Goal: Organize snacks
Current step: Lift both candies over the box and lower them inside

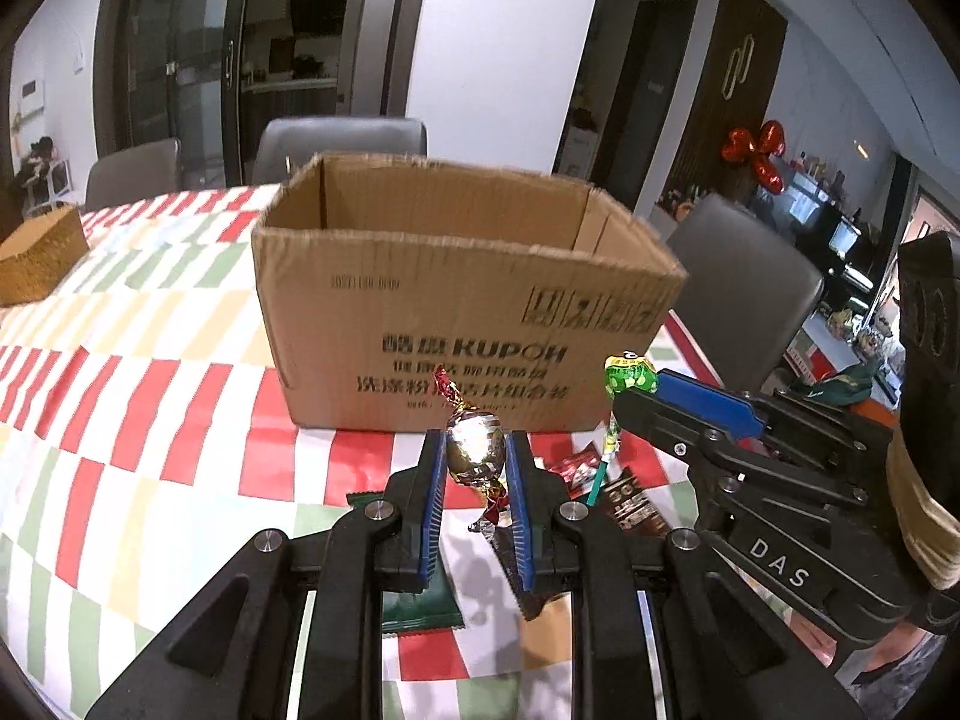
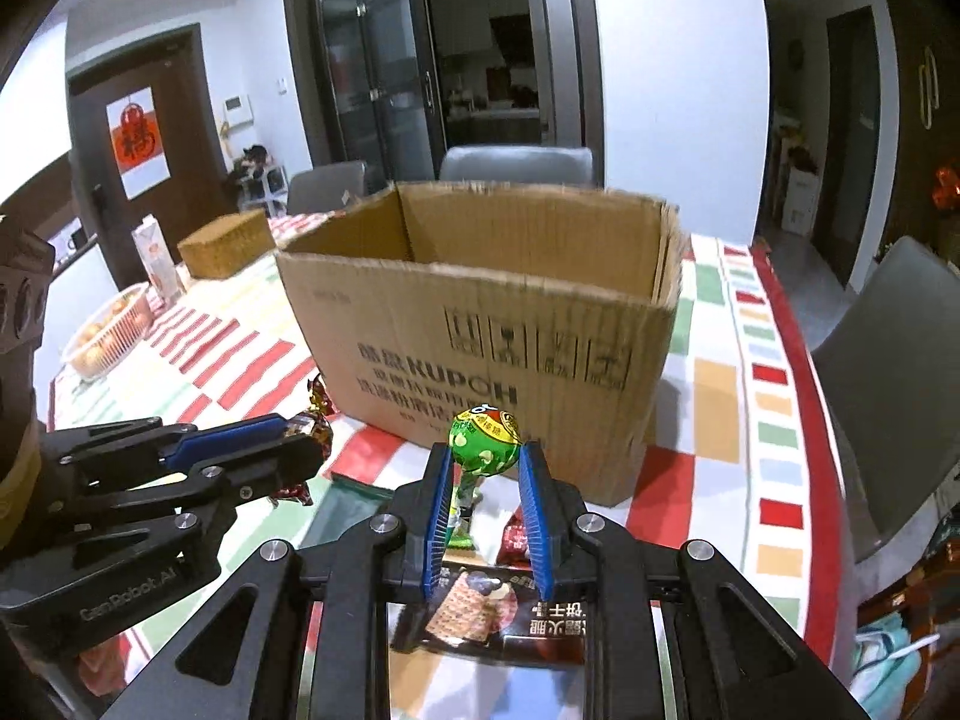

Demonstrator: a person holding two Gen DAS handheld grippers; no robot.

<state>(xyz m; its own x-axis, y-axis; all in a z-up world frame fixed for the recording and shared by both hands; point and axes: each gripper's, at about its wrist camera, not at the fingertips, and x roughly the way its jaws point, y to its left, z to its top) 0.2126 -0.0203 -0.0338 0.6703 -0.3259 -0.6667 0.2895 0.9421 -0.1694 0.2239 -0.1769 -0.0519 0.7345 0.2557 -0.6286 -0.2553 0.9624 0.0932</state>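
Observation:
An open cardboard box (image 1: 468,300) (image 2: 480,324) stands on the chequered tablecloth ahead of both grippers. In the left wrist view my left gripper (image 1: 477,439) is shut on a foil-wrapped candy (image 1: 474,450) with twisted red and gold ends, held above the cloth just short of the box's front wall. My right gripper (image 2: 486,451) is shut on a green lollipop (image 2: 485,441), its stick hanging down between the blue pads. Each gripper shows in the other's view: the right gripper (image 1: 624,402) with the lollipop (image 1: 630,375), the left gripper (image 2: 306,441) with the candy (image 2: 321,429).
Loose snack packets lie below the grippers: a green packet (image 1: 420,600), a dark cracker packet (image 2: 480,612), a small red one (image 2: 516,540). A wicker basket (image 2: 225,249), a carton (image 2: 159,258) and a fruit basket (image 2: 108,336) stand at the left. Grey chairs (image 2: 888,408) ring the table.

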